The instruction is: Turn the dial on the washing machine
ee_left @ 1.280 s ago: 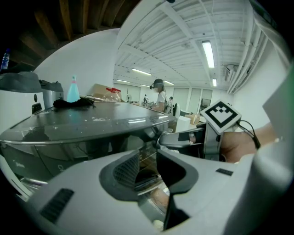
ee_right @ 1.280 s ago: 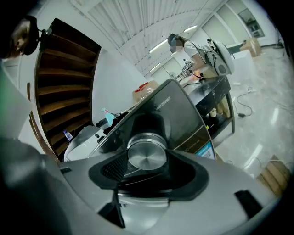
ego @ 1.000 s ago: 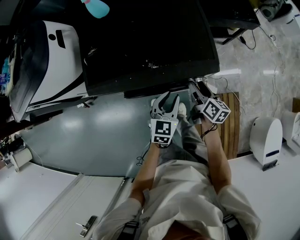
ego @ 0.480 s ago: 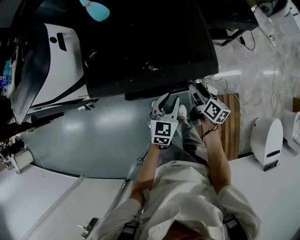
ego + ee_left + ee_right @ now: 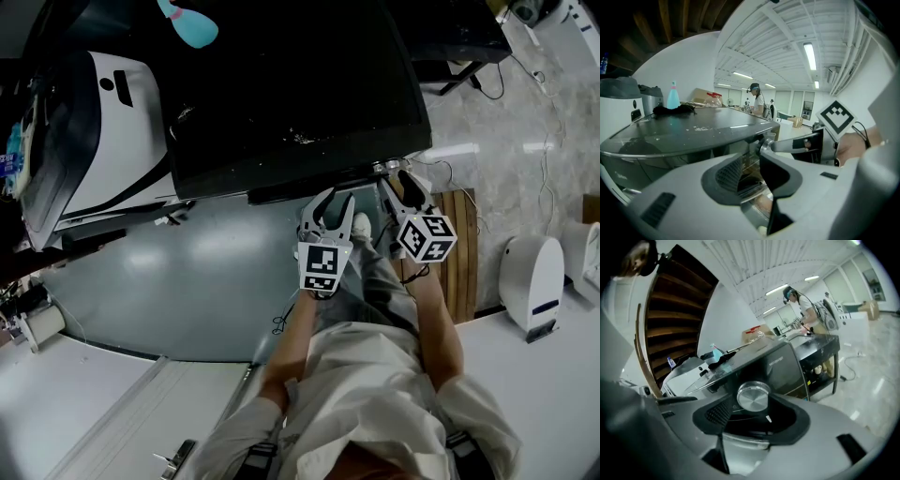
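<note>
Right tongs (image 5: 749, 408) just closing, now clamped on dial (image 5: 752, 396), dead ahead between tips, its axis along tongs. Left tongs (image 5: 751, 161) apart, empty, farther off.

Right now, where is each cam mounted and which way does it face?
Head view: on the person's head, looking steeply down at the washing machine; forearms, left claw and right claw show.
Left gripper view: rides the left claw, faces the machine's front; its open jaws show.
Right gripper view: rides the right claw, faces the dial, which sits between its jaws; they have just been closing.
Shared: both gripper views see the dial.
</note>
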The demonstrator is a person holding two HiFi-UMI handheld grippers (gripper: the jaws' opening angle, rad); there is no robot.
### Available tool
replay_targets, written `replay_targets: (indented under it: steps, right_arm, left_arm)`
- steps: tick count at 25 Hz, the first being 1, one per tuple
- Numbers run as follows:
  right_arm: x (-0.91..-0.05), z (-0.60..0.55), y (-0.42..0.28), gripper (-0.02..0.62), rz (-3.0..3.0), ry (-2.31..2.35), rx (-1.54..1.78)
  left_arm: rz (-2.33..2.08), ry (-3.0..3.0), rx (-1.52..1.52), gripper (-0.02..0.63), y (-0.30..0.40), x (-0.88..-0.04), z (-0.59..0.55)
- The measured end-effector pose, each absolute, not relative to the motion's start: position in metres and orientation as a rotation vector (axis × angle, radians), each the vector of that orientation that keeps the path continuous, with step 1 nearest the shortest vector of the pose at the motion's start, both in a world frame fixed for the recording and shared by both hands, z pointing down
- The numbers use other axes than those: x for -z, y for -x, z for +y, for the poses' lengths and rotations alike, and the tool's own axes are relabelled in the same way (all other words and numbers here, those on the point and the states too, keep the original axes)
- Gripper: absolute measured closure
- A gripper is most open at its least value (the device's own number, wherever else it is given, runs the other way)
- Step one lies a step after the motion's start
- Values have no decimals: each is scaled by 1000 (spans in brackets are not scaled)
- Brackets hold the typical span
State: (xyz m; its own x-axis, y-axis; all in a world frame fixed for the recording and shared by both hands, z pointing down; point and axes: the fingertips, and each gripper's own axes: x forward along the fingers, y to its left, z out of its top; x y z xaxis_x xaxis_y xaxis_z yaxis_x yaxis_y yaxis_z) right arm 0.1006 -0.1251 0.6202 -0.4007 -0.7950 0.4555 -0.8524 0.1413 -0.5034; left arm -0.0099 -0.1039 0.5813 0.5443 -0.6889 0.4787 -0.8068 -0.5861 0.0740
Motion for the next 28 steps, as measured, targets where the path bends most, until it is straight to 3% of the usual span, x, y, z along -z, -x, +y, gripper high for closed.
replay_targets:
  steps: [9, 28]
  right_arm:
    - [-581, -115, -89, 380, -2342, -1529, -672]
    - [-546, -101, -83, 396, -2296, -1441, -519]
  left_arm:
    - [-1268, -2510, -583, 485, 10, -567, -105]
    - [-1340, -2453, -633, 485, 24, -531, -95]
